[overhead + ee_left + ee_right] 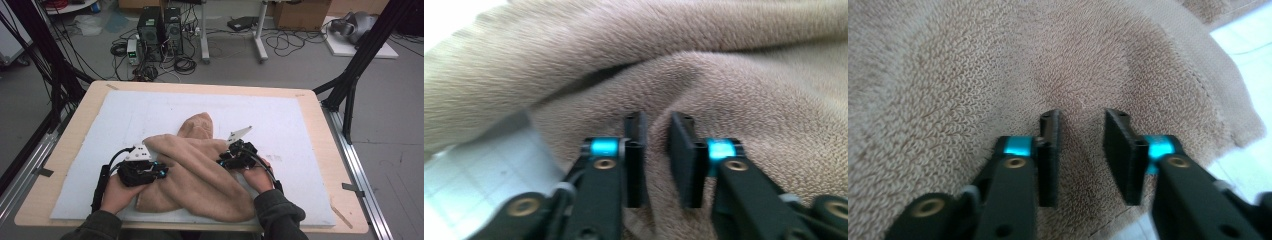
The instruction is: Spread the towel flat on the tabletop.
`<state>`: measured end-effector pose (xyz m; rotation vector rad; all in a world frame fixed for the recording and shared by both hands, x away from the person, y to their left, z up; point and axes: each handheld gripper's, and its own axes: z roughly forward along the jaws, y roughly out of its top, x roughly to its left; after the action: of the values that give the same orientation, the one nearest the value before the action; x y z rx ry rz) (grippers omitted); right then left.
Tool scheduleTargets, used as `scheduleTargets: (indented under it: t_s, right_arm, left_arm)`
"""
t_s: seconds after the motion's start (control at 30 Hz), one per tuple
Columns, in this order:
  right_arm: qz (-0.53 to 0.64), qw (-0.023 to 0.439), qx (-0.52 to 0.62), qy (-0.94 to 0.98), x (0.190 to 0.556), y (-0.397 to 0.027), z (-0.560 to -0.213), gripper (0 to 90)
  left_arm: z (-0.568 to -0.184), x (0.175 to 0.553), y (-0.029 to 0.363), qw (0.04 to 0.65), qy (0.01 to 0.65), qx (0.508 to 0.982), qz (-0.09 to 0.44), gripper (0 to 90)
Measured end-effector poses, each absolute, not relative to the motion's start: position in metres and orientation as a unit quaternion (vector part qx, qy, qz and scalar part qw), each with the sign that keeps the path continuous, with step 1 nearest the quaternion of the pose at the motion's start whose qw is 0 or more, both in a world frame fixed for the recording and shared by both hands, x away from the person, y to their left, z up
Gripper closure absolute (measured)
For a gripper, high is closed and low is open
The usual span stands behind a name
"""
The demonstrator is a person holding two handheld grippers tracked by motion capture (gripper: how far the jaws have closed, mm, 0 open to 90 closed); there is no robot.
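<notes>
A tan fleece cloth (pixel 200 172) lies bunched on the white mat (pixel 285 120) near the table's front edge. One rounded end of it points away from me. My left gripper (pixel 162 171) rests on the cloth's left side, over a fold that crosses the pile. In the left gripper view its jaws (pixel 655 125) stand close together, with a ridge of the fleece (pixel 749 75) pinched between the pads. My right gripper (pixel 222 160) sits on the cloth's right side. In the right gripper view its jaws (pixel 1079 120) stand a little apart over the nap (pixel 948 75), and the pads do not press on it.
The mat covers most of a wooden table (pixel 65 150). Black frame posts (pixel 350 85) stand at the table's far corners. Computer cases (pixel 160 30) and cables lie on the floor beyond the far edge.
</notes>
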<state>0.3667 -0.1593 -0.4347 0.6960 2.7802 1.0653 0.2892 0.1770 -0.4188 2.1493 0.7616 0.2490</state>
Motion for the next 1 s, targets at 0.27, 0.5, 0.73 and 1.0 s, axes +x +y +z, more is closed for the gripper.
scheduleTargets:
  t_s: [0.27, 0.5, 0.73, 1.0]
  right_arm:
    - [0.338, 0.060, 0.219, 0.913, 0.358, -0.173, -0.426, 89.7]
    - [0.344, 0.102, 0.242, 0.901, 0.346, -0.210, -0.412, 89.8]
    - [0.368, 0.092, 0.260, 0.888, 0.340, -0.243, -0.406, 81.9]
    - [0.367, 0.065, 0.277, 0.886, 0.352, -0.239, -0.422, 54.9]
  left_arm:
    - [-0.418, 0.283, 0.176, 0.403, 0.293, 0.861, 0.101, 85.3]
    - [-0.422, 0.279, 0.181, 0.414, 0.299, 0.855, 0.091, 85.6]
    - [-0.412, 0.280, 0.185, 0.438, 0.305, 0.841, 0.086, 81.6]
    - [-0.387, 0.314, 0.183, 0.451, 0.326, 0.823, 0.110, 57.1]
